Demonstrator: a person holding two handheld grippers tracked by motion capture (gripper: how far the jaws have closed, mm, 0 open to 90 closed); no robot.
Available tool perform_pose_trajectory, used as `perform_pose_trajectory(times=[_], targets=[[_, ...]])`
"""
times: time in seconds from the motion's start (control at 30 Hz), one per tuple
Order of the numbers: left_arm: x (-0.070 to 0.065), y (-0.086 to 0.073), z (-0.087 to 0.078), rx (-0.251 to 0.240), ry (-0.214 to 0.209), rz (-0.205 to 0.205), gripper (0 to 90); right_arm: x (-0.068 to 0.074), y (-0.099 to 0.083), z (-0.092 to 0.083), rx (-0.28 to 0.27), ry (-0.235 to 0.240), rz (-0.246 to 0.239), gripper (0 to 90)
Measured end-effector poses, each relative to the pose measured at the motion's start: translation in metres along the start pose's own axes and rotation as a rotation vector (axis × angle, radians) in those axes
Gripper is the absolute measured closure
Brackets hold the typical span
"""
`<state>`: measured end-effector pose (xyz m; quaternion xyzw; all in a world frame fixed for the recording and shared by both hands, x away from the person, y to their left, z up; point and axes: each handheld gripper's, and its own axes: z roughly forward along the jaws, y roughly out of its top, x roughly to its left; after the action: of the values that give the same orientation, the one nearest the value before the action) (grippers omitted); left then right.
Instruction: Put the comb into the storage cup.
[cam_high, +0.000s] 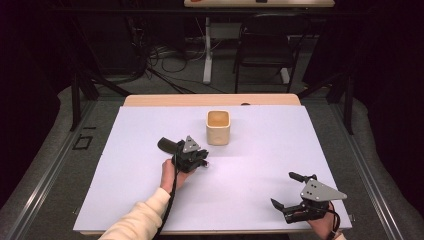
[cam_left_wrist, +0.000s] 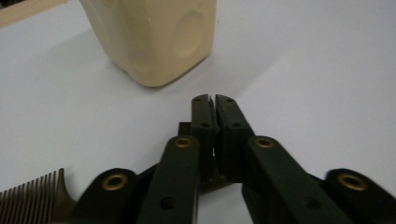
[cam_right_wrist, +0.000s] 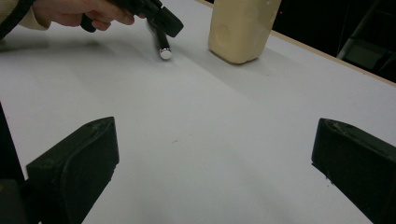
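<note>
Where the comb (cam_left_wrist: 32, 198) comes into the left gripper view, its fine dark teeth sit at the bottom left corner, low beside the gripper's linkage and over the white sheet (cam_high: 260, 150) that covers the table. In the right gripper view a dark rod with a shiny end (cam_right_wrist: 161, 44) reaches out from under that same gripper toward the camera; whether it belongs to the comb cannot be told. The left gripper (cam_left_wrist: 215, 100) has its two black jaws pressed together with nothing visible between the pads, and whether any part of the comb is caught lower down is hidden. The left hand (cam_high: 169, 172), in a cream sleeve, holds it near the middle of the sheet. Just beyond the jaw tips stands a cream square cup (cam_high: 218, 127), upright and apart from them. Well away, at the near right corner, the right gripper (cam_high: 285, 190) has its jaws spread wide, with bare sheet between them.
</note>
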<state>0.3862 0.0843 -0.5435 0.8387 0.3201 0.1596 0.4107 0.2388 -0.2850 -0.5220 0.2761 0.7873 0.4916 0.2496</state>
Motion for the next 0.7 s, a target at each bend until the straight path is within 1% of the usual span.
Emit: perform_pose_trajectory(times=[0.03,0.17,0.27,0.33,0.37,0.43,0.47,0.6,0.7], targets=[[0.0,0.0,0.001,0.003,-0.002,-0.002,90.0,0.0,0.0,0.001,0.005,0.002,-0.006,0.2],[-0.001,0.001,0.003,0.001,0.003,-0.008,90.0,0.0,-0.001,0.001,0.01,0.006,-0.011,0.3],[-0.003,0.002,0.006,0.023,0.005,-0.001,90.0,0.0,-0.001,0.001,0.005,0.003,-0.005,0.3],[-0.005,0.003,0.007,0.031,0.013,0.005,90.0,0.0,-0.001,0.001,0.014,0.004,-0.005,0.4],[-0.006,0.004,0.008,0.036,0.017,0.002,90.0,0.0,-0.001,0.001,0.018,0.005,-0.005,0.4],[-0.006,0.004,0.008,0.046,0.015,0.005,90.0,0.0,-0.001,0.001,0.02,0.004,-0.001,0.4],[-0.006,0.004,0.01,0.045,0.015,0.0,90.0,-0.001,-0.001,0.002,0.016,0.004,-0.001,0.4],[-0.007,0.004,0.014,0.055,0.003,0.018,90.0,-0.001,-0.001,0.002,0.022,0.003,0.001,0.5],[-0.008,0.003,0.016,0.063,-0.002,0.021,90.0,-0.001,-0.001,0.001,0.019,0.003,-0.001,0.5]])
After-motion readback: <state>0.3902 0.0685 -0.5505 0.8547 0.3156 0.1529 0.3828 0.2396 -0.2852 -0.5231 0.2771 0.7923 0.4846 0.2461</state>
